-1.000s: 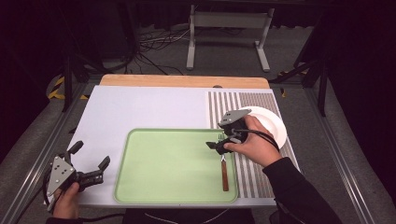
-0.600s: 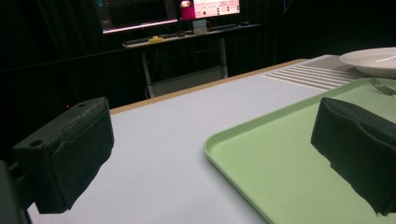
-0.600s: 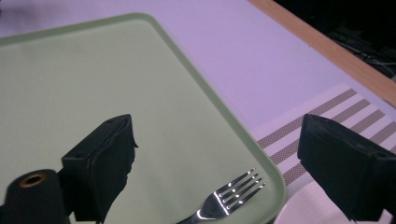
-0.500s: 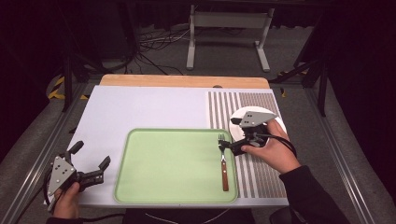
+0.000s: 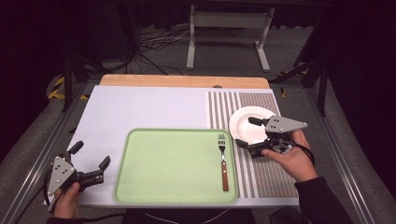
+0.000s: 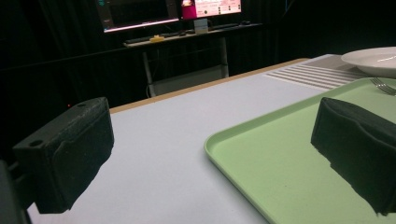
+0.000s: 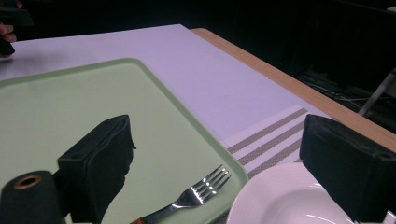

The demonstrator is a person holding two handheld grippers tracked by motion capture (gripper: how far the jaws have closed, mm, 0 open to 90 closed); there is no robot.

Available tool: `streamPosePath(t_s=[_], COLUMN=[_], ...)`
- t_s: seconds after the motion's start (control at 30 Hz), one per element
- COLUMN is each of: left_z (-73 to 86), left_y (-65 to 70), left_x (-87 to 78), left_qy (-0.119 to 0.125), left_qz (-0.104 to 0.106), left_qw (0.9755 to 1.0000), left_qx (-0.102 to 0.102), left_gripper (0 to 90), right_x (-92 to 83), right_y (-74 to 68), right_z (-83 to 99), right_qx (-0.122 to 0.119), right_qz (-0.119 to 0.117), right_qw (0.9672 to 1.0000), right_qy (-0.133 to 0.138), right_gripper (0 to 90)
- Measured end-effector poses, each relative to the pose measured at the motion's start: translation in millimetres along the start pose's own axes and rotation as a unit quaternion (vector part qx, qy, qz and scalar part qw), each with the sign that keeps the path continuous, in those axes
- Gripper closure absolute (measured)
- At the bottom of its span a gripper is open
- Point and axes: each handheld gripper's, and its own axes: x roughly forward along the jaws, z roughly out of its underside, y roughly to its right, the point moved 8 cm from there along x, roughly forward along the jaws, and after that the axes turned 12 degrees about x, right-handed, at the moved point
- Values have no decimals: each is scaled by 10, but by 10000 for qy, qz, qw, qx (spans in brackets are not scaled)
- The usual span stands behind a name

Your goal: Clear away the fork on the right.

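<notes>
Plate work comes next, by my reading: it sits on the striped mat, just right of the tray, and the right gripper hovers at its near rim with jaws spread wide, one over the plate, one toward the tray. The fork already lies along the tray's right side, tines away from the person. To take the plate well, lower one jaw under the rim and one over it, close squarely on the lip, and lift level so it does not tip or knock the fork. The left gripper rests wide open off the tray's left edge, holding nothing.
</notes>
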Motion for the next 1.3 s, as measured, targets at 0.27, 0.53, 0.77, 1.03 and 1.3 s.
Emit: streamPosePath(t_s=[0.27, 0.53, 0.77, 1.03, 1.3], left_z=[3, -1, -2, -10, -23], left_y=[-12, -4, -4, 6, -6], left_x=[-6, -3, -3, -7, -12], left_qy=[-3, 11, 16, 38, 81], left_qz=[-37, -21, -18, 9, 12], left_qw=[10000, 10000, 10000, 10000, 10000], left_qx=[-16, 1, 8, -6, 16], left_gripper=[0, 0, 0, 0, 0], right_x=[-187, -338, -405, -465, -444], right_y=[106, 212, 281, 387, 411], right_z=[78, 256, 367, 574, 788], right_qx=[1, 287, 313, 478, 442], right_qz=[83, 134, 185, 219, 313], right_qw=[9987, 9958, 9930, 9897, 9916], right_qy=[501, 856, 1125, 1330, 1175], right_gripper=[88, 86, 86, 88, 87])
